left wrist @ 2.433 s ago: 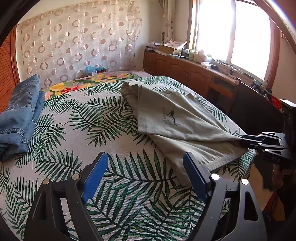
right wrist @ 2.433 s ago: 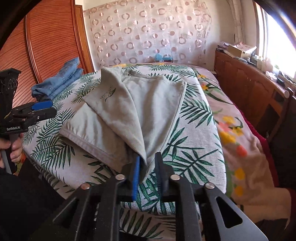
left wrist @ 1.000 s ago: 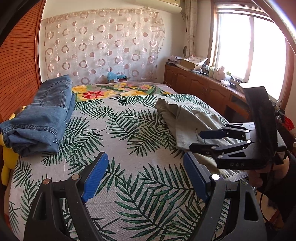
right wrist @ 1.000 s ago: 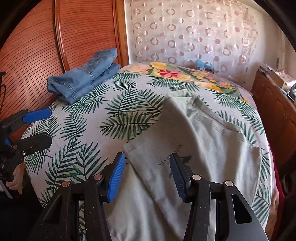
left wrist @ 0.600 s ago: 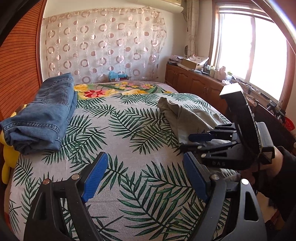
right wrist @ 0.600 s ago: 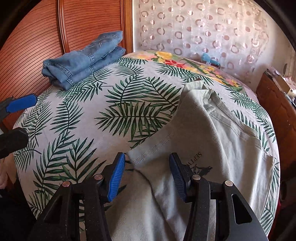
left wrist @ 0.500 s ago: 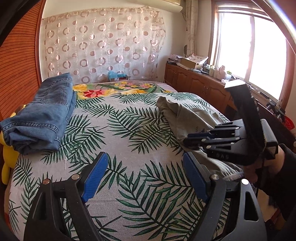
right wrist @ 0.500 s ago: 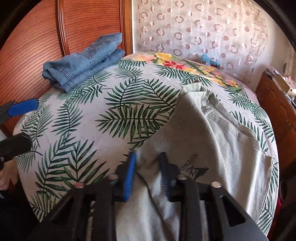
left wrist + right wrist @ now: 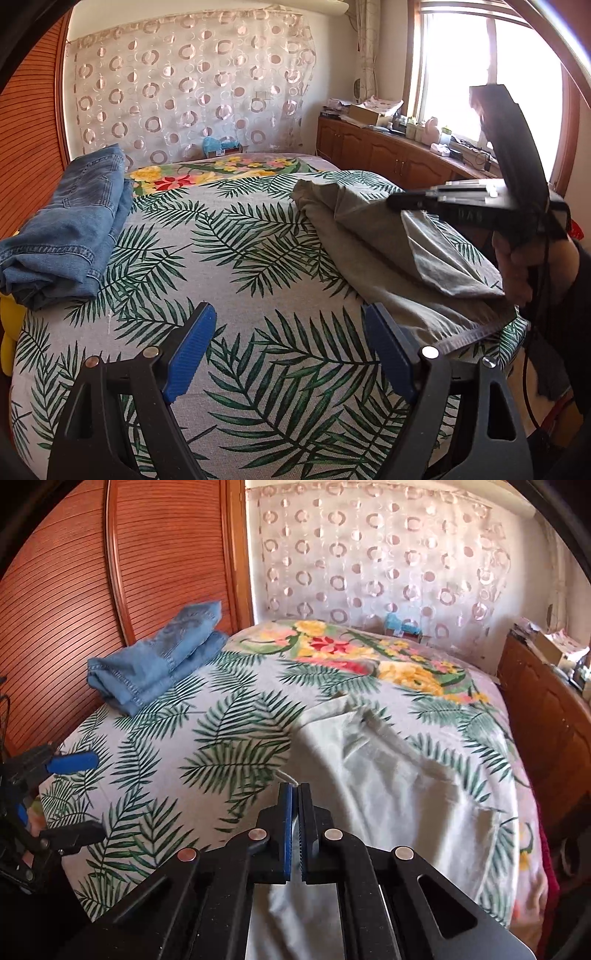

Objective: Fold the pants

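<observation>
- Your work surface is a bed (image 9: 258,369) with a palm-leaf cover (image 9: 207,753).
- The grey pants (image 9: 406,805) lie ahead of your right gripper (image 9: 294,812), whose jaws are clamped on a fabric edge.
- Your left gripper (image 9: 284,354) hangs wide apart and empty, beside the pants.
- Expect soft, light, draping cloth; take hold at hems or corners.

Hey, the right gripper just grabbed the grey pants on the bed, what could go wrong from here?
1. The right gripper pinches only a thin edge of the grey pants, so the cloth may slip out when lifted.
2. The left gripper is open and empty; one-handed pulling could bunch the fabric.
3. The pants lie near the bed's edge and could slide off.
</observation>
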{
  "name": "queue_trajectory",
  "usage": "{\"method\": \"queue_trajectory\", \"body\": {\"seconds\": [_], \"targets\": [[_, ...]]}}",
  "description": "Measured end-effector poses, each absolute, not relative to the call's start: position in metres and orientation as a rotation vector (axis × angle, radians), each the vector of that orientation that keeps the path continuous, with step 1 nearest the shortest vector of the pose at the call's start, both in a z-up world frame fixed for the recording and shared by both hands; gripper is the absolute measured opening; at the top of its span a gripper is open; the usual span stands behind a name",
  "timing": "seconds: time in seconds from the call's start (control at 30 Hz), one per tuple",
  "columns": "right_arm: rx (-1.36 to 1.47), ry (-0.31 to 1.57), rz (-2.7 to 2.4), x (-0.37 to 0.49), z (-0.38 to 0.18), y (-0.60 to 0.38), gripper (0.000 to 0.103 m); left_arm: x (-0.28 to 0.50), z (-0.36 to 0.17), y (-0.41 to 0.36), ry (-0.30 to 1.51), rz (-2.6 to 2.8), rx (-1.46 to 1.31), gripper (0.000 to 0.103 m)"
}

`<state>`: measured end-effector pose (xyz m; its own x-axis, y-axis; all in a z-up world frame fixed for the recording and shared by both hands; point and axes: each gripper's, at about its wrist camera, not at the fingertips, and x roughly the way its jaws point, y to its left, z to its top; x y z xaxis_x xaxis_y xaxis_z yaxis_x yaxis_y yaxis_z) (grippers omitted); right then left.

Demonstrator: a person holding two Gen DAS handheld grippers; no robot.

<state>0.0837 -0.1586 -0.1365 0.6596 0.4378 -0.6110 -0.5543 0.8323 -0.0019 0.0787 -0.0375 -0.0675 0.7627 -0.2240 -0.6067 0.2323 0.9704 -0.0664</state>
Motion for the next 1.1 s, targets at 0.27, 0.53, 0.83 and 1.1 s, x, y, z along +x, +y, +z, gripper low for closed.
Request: {"method": "queue_trajectory", "body": {"seconds": [0.27, 0.53, 0.83, 1.1], "targets": [[-0.207, 0.583, 0.452, 0.092, -0.115, -0.197, 0.002, 0.078, -0.069, -0.045, 0.665, -0.260, 0.026, 0.084], [-0.230, 0.598, 0.345, 0.110, -0.113, -0.215, 0.002, 0.077, -0.070, -0.047, 0.669, -0.264, 0.031, 0.084], [-0.229, 0.533, 0.318, 0.106, -0.108, -0.212, 0.002, 0.077, -0.071, -0.050, 0.673, -0.265, 0.030, 0.084], [-0.231, 0.626, 0.246, 0.137, -0.137, -0.214, 0.002, 0.077, -0.073, -0.051, 0.677, -0.269, 0.035, 0.084]]}}
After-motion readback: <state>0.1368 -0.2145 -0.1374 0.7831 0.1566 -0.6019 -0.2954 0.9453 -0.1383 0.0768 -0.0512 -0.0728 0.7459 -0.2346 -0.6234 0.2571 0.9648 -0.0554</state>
